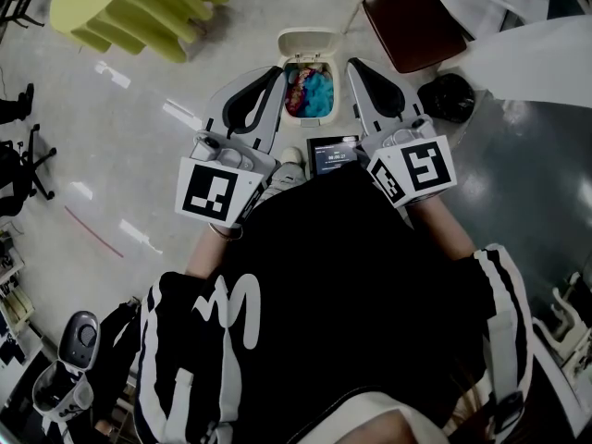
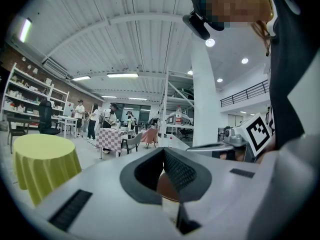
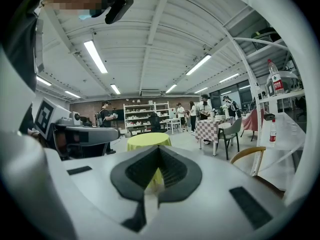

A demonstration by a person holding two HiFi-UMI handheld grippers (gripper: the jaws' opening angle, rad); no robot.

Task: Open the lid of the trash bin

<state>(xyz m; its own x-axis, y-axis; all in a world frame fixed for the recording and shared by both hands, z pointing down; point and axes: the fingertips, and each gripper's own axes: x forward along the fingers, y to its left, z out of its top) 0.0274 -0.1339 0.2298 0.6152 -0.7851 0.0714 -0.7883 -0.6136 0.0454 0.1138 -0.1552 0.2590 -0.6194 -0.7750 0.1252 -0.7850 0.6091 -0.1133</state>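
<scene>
Both closed and empty, left gripper (image 1: 280,70) and right gripper (image 1: 351,63) beside partly hidden open trash bin (image 1: 309,43).

A round table draped in yellow-green cloth (image 1: 139,7) stands on the shiny grey floor (image 1: 139,137) at the upper left of the head view, with a strip of red tape (image 1: 92,232) on the floor lower down. At the upper right a brown chair seat (image 1: 413,26) lies near a black rounded object (image 1: 447,97) and a white cloth (image 1: 527,54), and a small lit screen (image 1: 333,155) shows at the centre. The right gripper view shows white shelves (image 3: 145,115) against a brick wall, a chequered table (image 3: 212,128) with a grey chair (image 3: 231,131) just beside it, several standing people (image 3: 204,111), a clear bottle (image 3: 273,79) up on a ledge and long ceiling lights (image 3: 95,56)
</scene>
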